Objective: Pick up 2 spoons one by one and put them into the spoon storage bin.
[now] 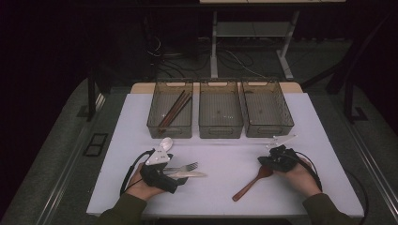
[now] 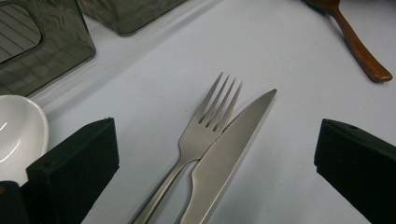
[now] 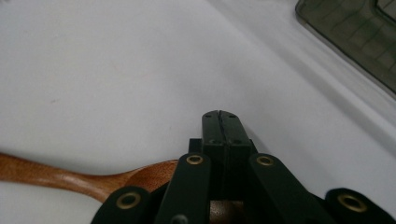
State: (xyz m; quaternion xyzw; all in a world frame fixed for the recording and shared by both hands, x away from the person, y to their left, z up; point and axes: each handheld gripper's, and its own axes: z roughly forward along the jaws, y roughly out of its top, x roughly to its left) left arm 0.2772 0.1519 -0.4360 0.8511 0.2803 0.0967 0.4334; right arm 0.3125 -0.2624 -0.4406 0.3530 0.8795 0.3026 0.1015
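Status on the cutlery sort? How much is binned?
Done: chopsticks lie in the left bin. In hand: left hand-held gripper open around fork and knife; right hand-held gripper shut above the wooden spoon. Left: those, plus the white spoon.

Between my left claw's (image 2: 217, 154) matt black jaws lie a fork (image 2: 205, 126) and knife (image 2: 229, 149) of smooth brushed metal, softly gleaming. Beside its left jaw sits a glossy white spoon (image 2: 18, 133). Under my right claw (image 3: 219, 121), a polished reddish wooden spoon (image 3: 70, 177) rests on the smooth matt white table (image 3: 116, 70). Ahead stand smoky translucent plastic bins (image 2: 42, 42).
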